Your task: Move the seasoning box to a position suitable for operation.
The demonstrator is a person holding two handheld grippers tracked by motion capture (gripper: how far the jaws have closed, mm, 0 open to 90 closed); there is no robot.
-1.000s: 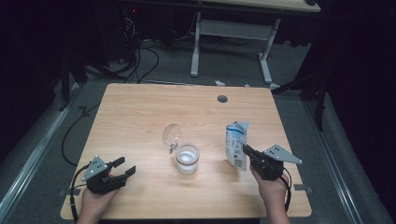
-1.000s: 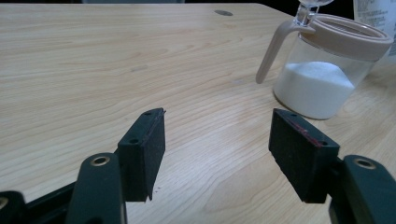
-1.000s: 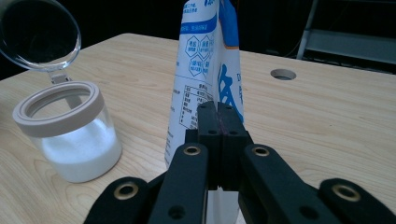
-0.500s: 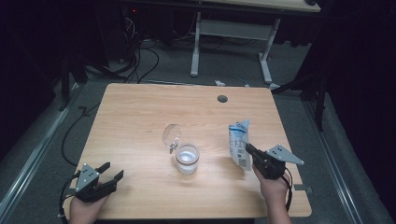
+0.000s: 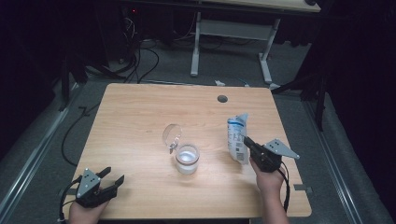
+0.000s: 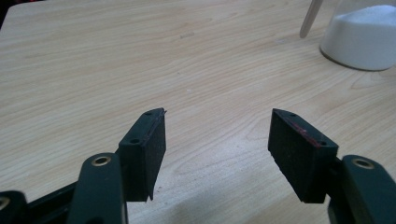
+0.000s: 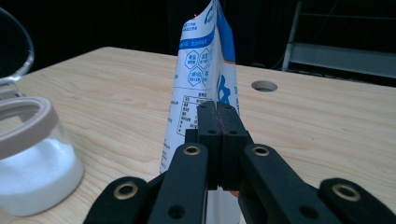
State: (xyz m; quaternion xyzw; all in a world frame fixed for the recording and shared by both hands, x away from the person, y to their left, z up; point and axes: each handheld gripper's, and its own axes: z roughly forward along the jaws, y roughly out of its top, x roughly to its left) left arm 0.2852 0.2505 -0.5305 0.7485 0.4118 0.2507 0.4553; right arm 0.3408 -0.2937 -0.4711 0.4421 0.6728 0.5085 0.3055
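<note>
A white and blue bag [image 5: 236, 134] stands upright on the right half of the wooden table [image 5: 140, 116]. My right gripper [image 5: 246, 141] is shut on its near edge; in the right gripper view the black jaws [image 7: 218, 112] meet with the bag [image 7: 201, 60] pinched between them. A glass jar of white powder [image 5: 187, 159] stands at the table's middle, its hinged lid [image 5: 171, 135] tipped open behind it. My left gripper [image 5: 115, 175] rests low at the front left corner, open with nothing between its fingers [image 6: 144, 149]. The jar [image 6: 364, 37] lies far ahead and to its right.
A round cable hole [image 5: 222, 98] sits in the table near its far edge. Beyond the table stand a white desk frame [image 5: 196, 51] and loose cables [image 5: 140, 60] on the dark floor. The jar [image 7: 32, 163] stands left of the bag in the right gripper view.
My left gripper has drawn back to the left and toward the table's front corner, still open. The right gripper and the bag have hardly moved.
</note>
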